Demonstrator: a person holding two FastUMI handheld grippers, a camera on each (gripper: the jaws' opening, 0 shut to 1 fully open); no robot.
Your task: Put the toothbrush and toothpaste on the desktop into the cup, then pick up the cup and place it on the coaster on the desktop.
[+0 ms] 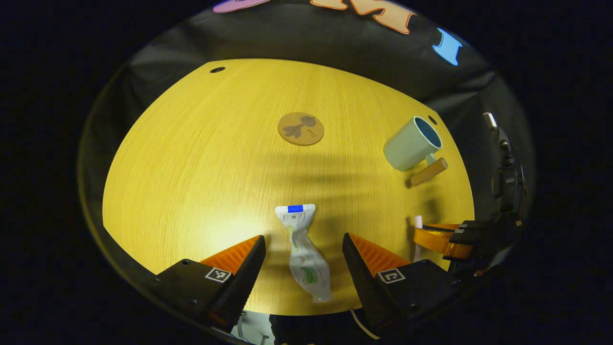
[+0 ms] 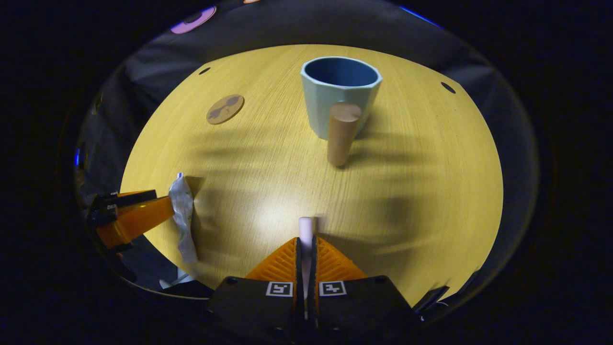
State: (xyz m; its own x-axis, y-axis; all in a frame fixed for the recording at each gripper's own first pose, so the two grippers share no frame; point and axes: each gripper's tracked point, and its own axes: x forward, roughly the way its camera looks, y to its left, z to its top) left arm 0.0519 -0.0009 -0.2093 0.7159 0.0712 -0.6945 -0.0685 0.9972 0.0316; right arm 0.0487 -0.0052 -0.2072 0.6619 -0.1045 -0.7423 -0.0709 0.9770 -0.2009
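A white toothpaste tube [image 1: 306, 249] lies flat on the yellow wooden table [image 1: 191, 167], near its front edge. My left gripper [image 1: 304, 236] is open, one finger on each side of the tube with gaps to it. My right gripper [image 2: 305, 239] is shut on a pale toothbrush [image 2: 305, 226], whose end pokes out ahead of the fingertips, low over the table. The pale green cup [image 2: 340, 91] stands upright straight ahead of it, blue inside, its wooden handle [image 2: 341, 134] pointing at me. A round brown coaster [image 1: 300, 128] lies bare, beyond the tube.
The right gripper [image 1: 436, 237] with the toothbrush [image 1: 418, 223] is seen at the table's right edge, below the cup [image 1: 412, 143]. The left gripper [image 2: 139, 215] sits beside the tube [image 2: 183, 215]. The coaster [image 2: 225, 109] lies far left. Small holes [image 1: 217, 70] mark the far corners.
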